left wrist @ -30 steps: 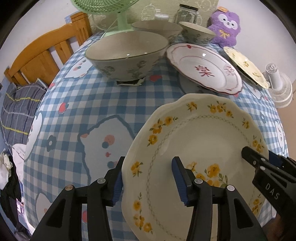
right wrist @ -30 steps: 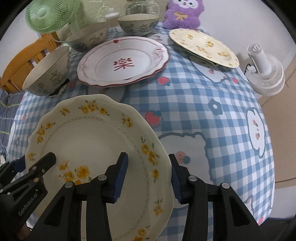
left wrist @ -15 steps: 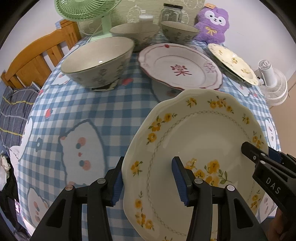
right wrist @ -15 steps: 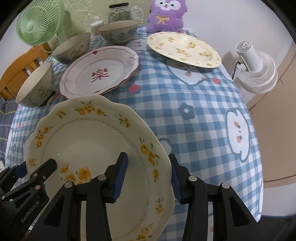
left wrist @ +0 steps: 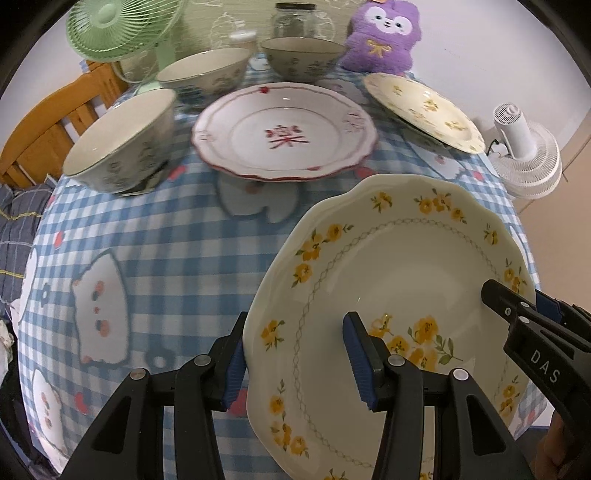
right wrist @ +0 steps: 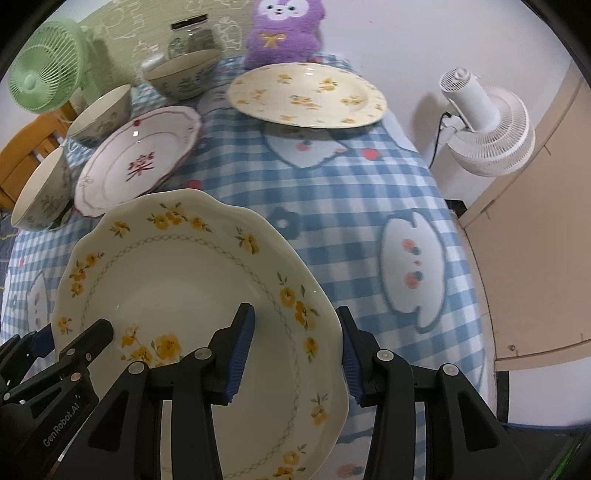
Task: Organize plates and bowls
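Observation:
A cream plate with yellow flowers (left wrist: pixel 399 288) (right wrist: pixel 177 280) is held above the table by both grippers. My left gripper (left wrist: pixel 295 350) is shut on its left rim and my right gripper (right wrist: pixel 295 339) is shut on its right rim. A white plate with a red character (left wrist: pixel 284 136) (right wrist: pixel 136 166) lies beyond it. A second yellow-flowered plate (left wrist: pixel 424 110) (right wrist: pixel 306 94) lies at the far right. Three floral bowls stand at the left and back: near (left wrist: pixel 122 147) (right wrist: pixel 40 192), middle (left wrist: pixel 203 74) (right wrist: pixel 99 114), far (left wrist: pixel 301 59) (right wrist: pixel 181 74).
The table has a blue checked cloth (left wrist: pixel 155 240) (right wrist: pixel 351 192). A green fan (left wrist: pixel 118 29), a glass jar (left wrist: pixel 293 20) and a purple plush toy (left wrist: pixel 382 33) stand at the back. A white fan (right wrist: pixel 484 122) stands off the right edge. A wooden chair (left wrist: pixel 40 136) is at left.
Both grippers have risen and drawn back with the flowered plate. The view has swung right, and the bowls and red-character plate now look farther away.

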### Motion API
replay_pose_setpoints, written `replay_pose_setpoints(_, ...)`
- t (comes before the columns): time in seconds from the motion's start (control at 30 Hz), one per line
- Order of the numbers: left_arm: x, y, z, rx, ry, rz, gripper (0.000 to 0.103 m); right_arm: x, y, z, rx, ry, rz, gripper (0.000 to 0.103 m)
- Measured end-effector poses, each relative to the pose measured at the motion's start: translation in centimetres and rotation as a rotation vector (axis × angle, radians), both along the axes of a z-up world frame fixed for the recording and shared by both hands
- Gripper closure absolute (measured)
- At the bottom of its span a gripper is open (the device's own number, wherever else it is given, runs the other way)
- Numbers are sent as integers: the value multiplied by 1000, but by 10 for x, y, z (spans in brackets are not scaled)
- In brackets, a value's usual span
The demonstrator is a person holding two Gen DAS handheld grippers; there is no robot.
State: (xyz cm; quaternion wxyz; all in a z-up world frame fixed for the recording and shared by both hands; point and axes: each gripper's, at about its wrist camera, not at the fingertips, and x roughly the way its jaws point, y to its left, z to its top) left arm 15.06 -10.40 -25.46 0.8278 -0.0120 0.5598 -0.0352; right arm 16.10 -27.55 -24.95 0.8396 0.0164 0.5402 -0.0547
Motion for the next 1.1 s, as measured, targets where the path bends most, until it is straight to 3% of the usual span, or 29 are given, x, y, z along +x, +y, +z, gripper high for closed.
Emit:
replay_pose_setpoints(0.5,2,-61,-8,-4,18,-11,53,-3,-59,-5,-1,15,-5,56)
replay_pose_setpoints(1.1,5,-66,-14,35,17,13,54,2,-63,-19,17,32,24,56)
